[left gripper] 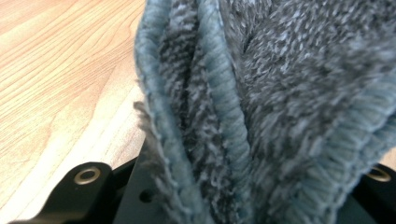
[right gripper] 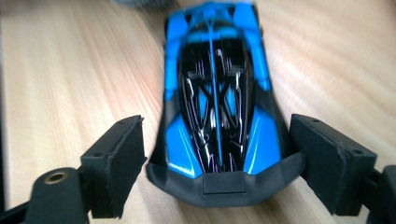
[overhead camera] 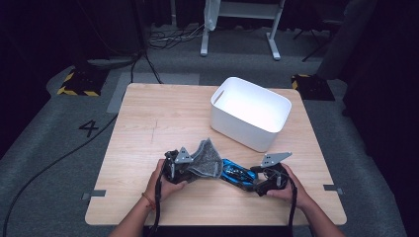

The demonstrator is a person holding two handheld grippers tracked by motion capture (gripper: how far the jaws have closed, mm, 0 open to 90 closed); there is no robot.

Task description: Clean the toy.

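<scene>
Grey fluffy cloth (left gripper: 261, 107) bunches right against the left gripper (overhead camera: 179, 165), which is clenched on it, its folds rising between the jaws with the wooden table (left gripper: 56, 84) off to one side. Just beyond the cloth lies a blue toy car (right gripper: 217, 98). The right gripper (right gripper: 219, 163) straddles the car's near end, one pad (right gripper: 119, 158) just apart from it and the other touching its edge, not yet squeezing. A white bin (overhead camera: 251, 112) stands farther ahead, well apart from both tools.

White bin (overhead camera: 250, 112) blocks the far right (left tabletop (overhead camera: 148, 118) open).
</scene>
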